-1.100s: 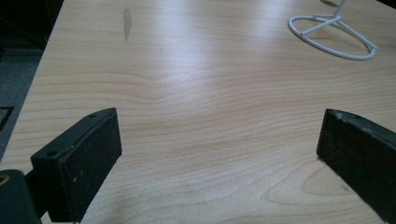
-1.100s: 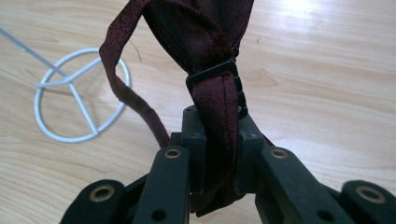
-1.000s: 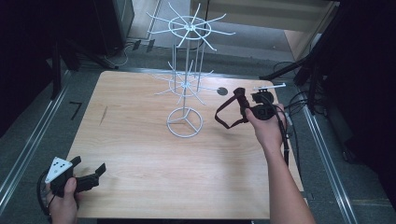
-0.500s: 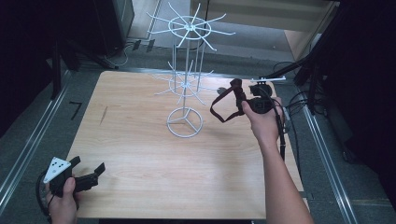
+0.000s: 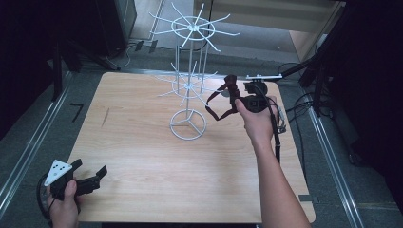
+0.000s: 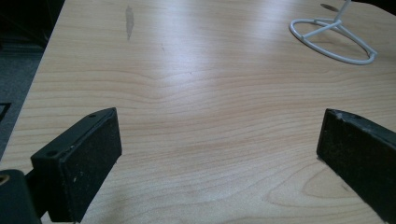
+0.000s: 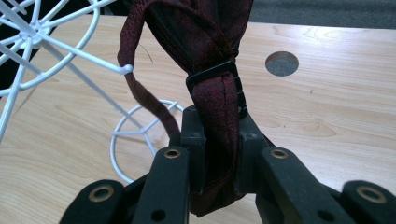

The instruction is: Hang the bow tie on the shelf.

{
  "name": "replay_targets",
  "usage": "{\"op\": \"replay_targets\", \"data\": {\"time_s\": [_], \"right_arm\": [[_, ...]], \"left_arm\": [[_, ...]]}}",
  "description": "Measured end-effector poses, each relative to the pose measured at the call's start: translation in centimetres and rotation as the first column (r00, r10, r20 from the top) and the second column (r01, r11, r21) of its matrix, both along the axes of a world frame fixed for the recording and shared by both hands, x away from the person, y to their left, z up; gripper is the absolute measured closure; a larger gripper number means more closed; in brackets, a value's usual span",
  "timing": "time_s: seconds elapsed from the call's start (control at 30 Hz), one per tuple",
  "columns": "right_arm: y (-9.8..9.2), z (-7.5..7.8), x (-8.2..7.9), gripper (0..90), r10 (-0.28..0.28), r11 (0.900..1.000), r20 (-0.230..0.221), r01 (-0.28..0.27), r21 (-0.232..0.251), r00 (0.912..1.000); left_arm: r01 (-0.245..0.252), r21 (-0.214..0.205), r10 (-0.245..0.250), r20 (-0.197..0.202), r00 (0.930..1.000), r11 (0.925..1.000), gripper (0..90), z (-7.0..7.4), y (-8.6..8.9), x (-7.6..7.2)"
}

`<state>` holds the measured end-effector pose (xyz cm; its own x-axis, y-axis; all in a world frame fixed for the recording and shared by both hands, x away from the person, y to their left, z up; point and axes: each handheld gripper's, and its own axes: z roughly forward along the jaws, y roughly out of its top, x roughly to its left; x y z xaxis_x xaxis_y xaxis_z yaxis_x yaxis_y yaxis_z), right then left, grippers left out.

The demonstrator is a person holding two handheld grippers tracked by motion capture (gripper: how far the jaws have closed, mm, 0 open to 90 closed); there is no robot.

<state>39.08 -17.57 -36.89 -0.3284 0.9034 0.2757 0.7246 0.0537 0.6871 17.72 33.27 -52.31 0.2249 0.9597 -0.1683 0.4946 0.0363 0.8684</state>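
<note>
1. The strap [image 7: 212, 74], soft, light webbing, is clamped in the right gripper [image 7: 218, 154] jaws below its buckle, beside the rack [image 5: 189, 90] arm.
2. It will sag; hold near the buckle.
3. Left gripper [image 6: 219, 149] jaws stand open, far from the rack.

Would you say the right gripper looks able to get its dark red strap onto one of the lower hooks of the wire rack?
Probably yes. The right gripper, shut on the strap, is beside the rack's lower hooks, with one hook tip at the strap's loop and nothing between.
</note>
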Motion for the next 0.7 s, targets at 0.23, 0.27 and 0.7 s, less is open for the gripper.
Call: {"op": "replay_targets", "data": {"time_s": [0.23,0.27,0.7], "right_arm": [[1.5,-0.3,-0.7,79.4,0.020,0.9998,0.004,-0.020,0.006,0.9998],[1.7,-0.3,-0.9,79.4,0.019,0.9998,0.007,-0.019,0.008,0.9998],[1.2,0.8,-1.6,79.3,0.019,0.9995,0.033,-0.018,-0.024,0.9993]], "left_arm": [[0.006,0.006,-0.006,0.002,1.0000,1.0000,0.4,0.0,0.0,0.0],[0.007,0.006,-0.007,0.003,1.0000,1.0000,0.4,0.0,0.0,0.0],[0.004,-0.007,-0.004,0.003,1.0000,1.0000,0.4,0.0,0.1,0.0]]}}
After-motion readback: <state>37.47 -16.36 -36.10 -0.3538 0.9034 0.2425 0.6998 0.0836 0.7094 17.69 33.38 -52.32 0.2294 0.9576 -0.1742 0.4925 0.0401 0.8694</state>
